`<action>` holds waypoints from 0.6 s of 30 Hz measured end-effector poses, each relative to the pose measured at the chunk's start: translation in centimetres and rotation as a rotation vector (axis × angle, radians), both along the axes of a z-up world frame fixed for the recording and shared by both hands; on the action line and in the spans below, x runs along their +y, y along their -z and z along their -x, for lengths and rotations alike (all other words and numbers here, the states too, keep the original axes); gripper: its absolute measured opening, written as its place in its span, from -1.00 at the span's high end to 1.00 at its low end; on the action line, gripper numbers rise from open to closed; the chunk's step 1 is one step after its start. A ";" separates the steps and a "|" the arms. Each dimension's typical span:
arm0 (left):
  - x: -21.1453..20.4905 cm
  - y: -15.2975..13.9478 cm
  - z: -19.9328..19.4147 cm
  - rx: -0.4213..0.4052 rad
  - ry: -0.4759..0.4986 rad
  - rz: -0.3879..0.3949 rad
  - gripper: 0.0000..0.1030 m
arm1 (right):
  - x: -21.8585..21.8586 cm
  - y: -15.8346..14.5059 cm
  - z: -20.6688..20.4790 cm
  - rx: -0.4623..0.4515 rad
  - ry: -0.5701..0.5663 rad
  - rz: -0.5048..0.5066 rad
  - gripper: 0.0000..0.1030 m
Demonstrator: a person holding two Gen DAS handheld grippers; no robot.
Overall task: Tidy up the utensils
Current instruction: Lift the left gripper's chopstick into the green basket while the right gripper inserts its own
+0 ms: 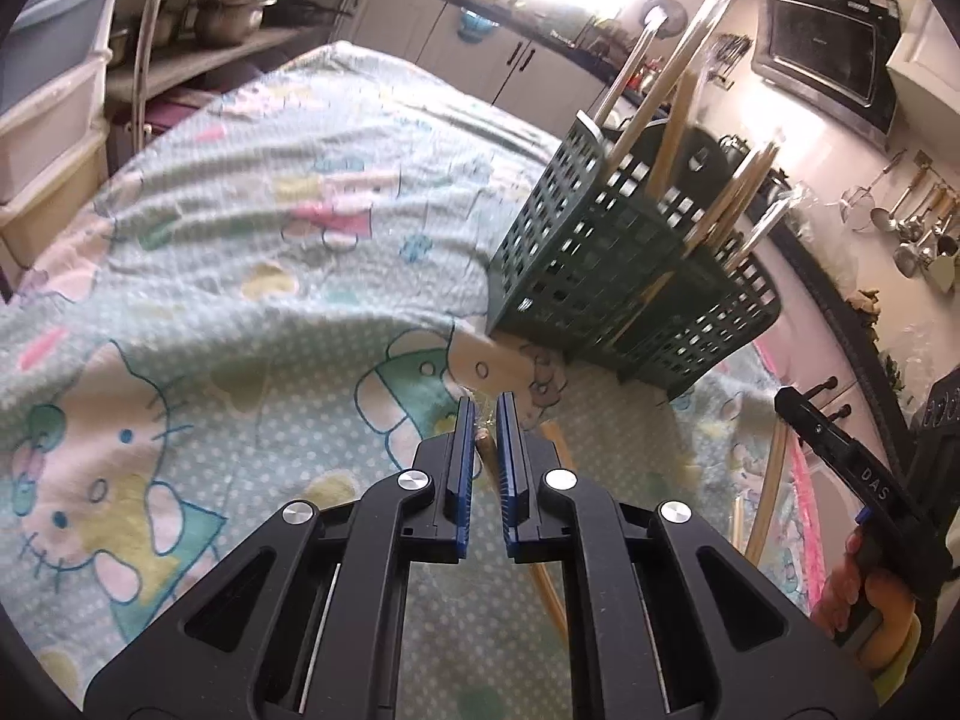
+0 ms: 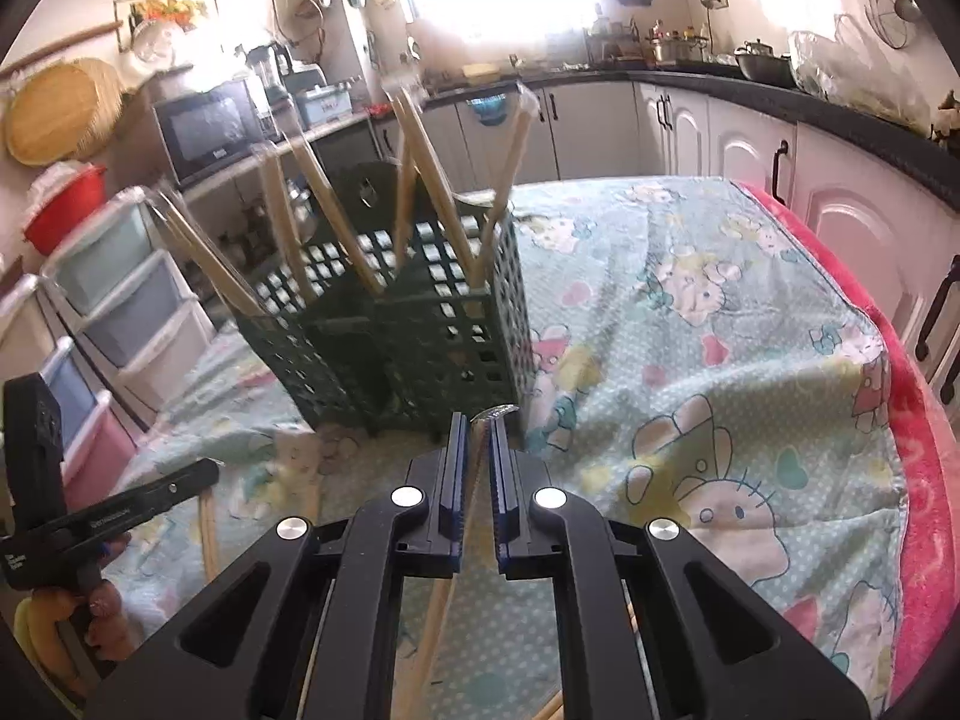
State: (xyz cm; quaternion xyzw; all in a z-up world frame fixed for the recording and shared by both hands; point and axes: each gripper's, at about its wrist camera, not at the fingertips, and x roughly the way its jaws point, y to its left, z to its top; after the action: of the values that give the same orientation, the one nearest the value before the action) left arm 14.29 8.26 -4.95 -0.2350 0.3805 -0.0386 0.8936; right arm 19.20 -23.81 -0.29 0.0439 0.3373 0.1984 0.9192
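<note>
A dark green lattice basket [image 1: 600, 276] [image 2: 420, 324] stands on the cartoon-print cloth with several plastic-wrapped wooden chopsticks leaning out of its compartments. In the left wrist view, my left gripper [image 1: 486, 401] is shut on a wrapped chopstick [image 1: 483, 438] just short of the basket's near corner; the shaft runs back under the jaws. My right gripper [image 2: 477, 420] is shut on another wrapped chopstick [image 2: 445, 606], whose crumpled plastic tip pokes out ahead of the pads, right before the basket's base. Each gripper shows in the other's view: the right gripper [image 1: 840, 438], the left gripper [image 2: 120, 504].
Loose chopsticks [image 1: 774, 468] [image 2: 207, 522] lie on the cloth [image 1: 270, 252] between the two grippers. A pink blanket edge [image 2: 924, 420] marks the table's side. Plastic drawers [image 2: 120, 300], a microwave [image 2: 204, 126] and white cabinets [image 2: 750, 150] surround the table.
</note>
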 end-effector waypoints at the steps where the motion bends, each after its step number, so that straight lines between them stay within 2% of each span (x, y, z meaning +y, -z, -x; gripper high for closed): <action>1: 0.0 -0.3 0.1 -0.008 0.000 0.000 0.92 | -0.1 -0.1 0.0 -0.005 0.000 -0.003 0.86; 18: -0.6 -5.3 2.0 -0.136 0.021 -0.005 0.93 | -0.7 -4.3 3.6 -0.136 -0.058 -0.066 0.89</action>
State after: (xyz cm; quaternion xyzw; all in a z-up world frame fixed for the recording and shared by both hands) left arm 12.26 7.67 0.32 -0.2256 0.3216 -0.0627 0.9175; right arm 15.62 -24.46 4.06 0.0507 0.2684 0.2383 0.9320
